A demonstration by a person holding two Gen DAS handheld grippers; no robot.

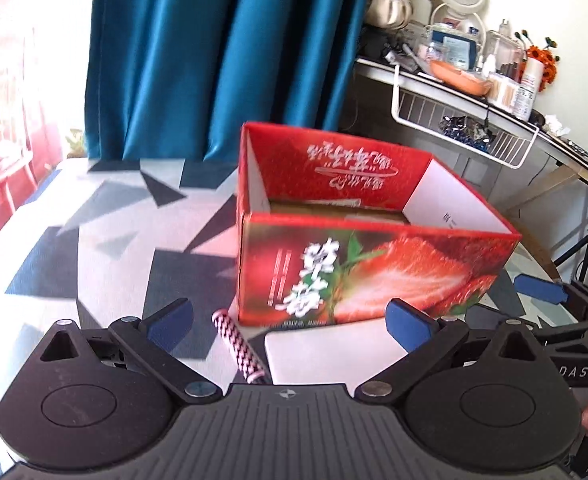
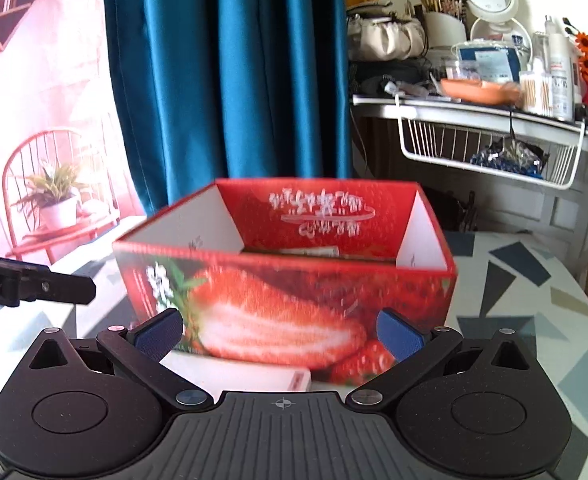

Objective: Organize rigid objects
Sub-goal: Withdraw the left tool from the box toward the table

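both pairs of jaws stand wide with nothing between them: left gripper (image 1: pixel 290 326), right gripper (image 2: pixel 280 334). the open red strawberry-printed cardboard box (image 1: pixel 357 272) sits on the geometric-patterned tablecloth (image 1: pixel 94 240), just ahead of both. a pink-and-black braided stick (image 1: pixel 238 346) and a flat white box (image 1: pixel 325 356) lie just before it

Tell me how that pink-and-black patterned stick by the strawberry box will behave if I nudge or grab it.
The patterned stick looks slim and round, so a sideways nudge would probably roll it across the tablecloth. It appears straight and stiff, likely light. Its narrow body may slip from the wide-open left gripper unless centred.
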